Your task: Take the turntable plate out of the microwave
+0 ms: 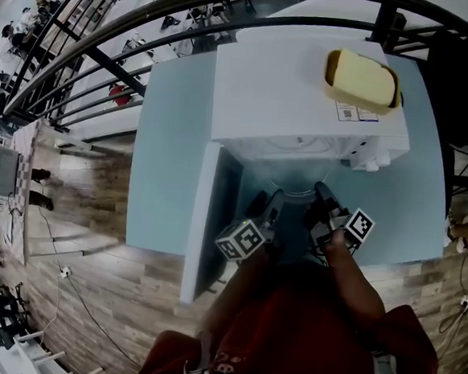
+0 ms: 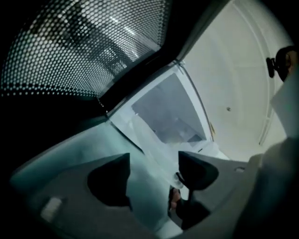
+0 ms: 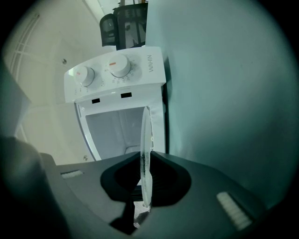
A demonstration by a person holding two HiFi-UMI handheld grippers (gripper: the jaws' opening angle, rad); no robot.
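- The open microwave door (image 1: 203,220) is seen swung out at the left, over the light blue table (image 1: 163,160).
- The left gripper (image 1: 267,201) (image 2: 152,175) is held with its jaws spread wide, gripping nothing; the plate's rim is seen between them.
- The clear round glass turntable plate (image 1: 292,190) (image 2: 154,144) (image 3: 146,154) is held just in front of the white microwave (image 1: 305,99).
- The right gripper (image 1: 324,196) (image 3: 145,179) is clamped narrowly on the plate's edge.
- A yellow block (image 1: 362,78) is seen on top of the microwave.
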